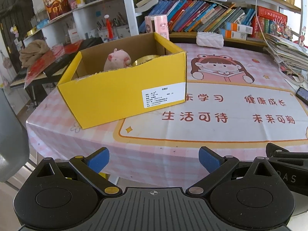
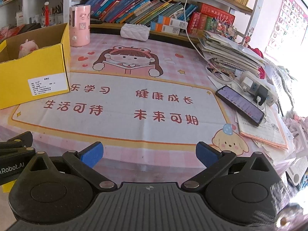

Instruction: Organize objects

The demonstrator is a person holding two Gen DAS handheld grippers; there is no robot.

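Observation:
A yellow cardboard box [image 1: 119,94] stands open on the left of the pink cartoon tablecloth [image 1: 211,104]. Inside it sit a pink plush pig [image 1: 117,59] and a gold round tin [image 1: 146,58], both partly hidden by the box wall. The box [image 2: 38,73] and the pig [image 2: 28,48] also show in the right wrist view. My left gripper [image 1: 154,158] is open and empty, near the table's front edge, short of the box. My right gripper [image 2: 149,155] is open and empty over the front edge, right of the box.
A pink cylinder [image 2: 79,26] and a white quilted case [image 2: 134,31] stand at the back by a row of books [image 2: 138,7]. A phone [image 2: 239,105], a power strip [image 2: 258,89], papers and stacked notebooks [image 2: 229,55] fill the right side.

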